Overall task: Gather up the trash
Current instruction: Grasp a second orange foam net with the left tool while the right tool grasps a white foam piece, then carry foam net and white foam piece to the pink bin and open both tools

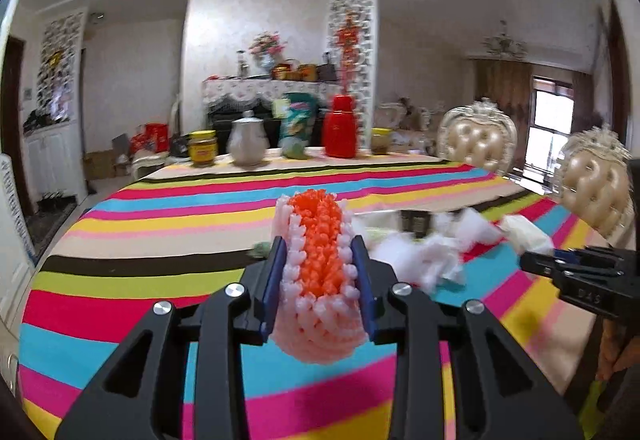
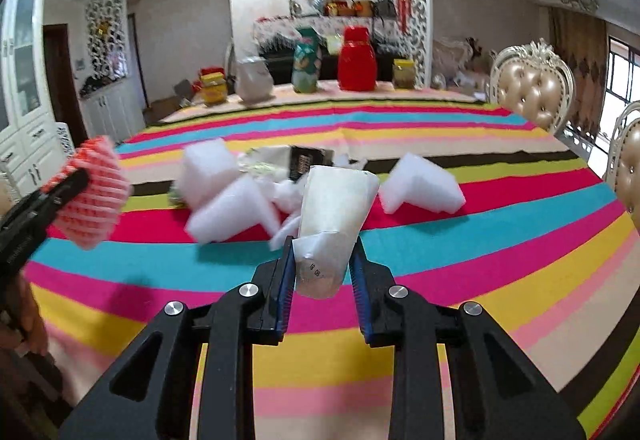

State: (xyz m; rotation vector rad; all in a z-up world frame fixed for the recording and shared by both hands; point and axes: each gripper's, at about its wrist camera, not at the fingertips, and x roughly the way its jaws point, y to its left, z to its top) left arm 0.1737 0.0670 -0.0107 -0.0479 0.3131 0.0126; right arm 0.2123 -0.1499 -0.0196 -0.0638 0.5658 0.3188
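Observation:
My left gripper (image 1: 319,260) is shut on a pink and orange foam fruit net (image 1: 320,240), held above the striped tablecloth (image 1: 160,232). The same foam fruit net (image 2: 94,192) shows at the left edge of the right wrist view, in the left gripper (image 2: 76,178). My right gripper (image 2: 323,252) is shut on a crumpled white paper cup (image 2: 336,208), lifted off the cloth. Behind it lie white foam blocks (image 2: 228,208), another white foam block (image 2: 420,188), a dark packet (image 2: 310,160) and scraps. From the left wrist view the right gripper (image 1: 536,260) enters at the right, the cup (image 1: 524,234) at its tip.
At the table's far end stand a yellow-lidded jar (image 1: 203,147), a silver jug (image 1: 249,142), a green patterned bag (image 1: 298,128), a red flask (image 1: 341,126) and another jar (image 1: 381,141). Two padded chairs (image 1: 476,142) stand on the right. A hand (image 2: 32,324) shows at lower left.

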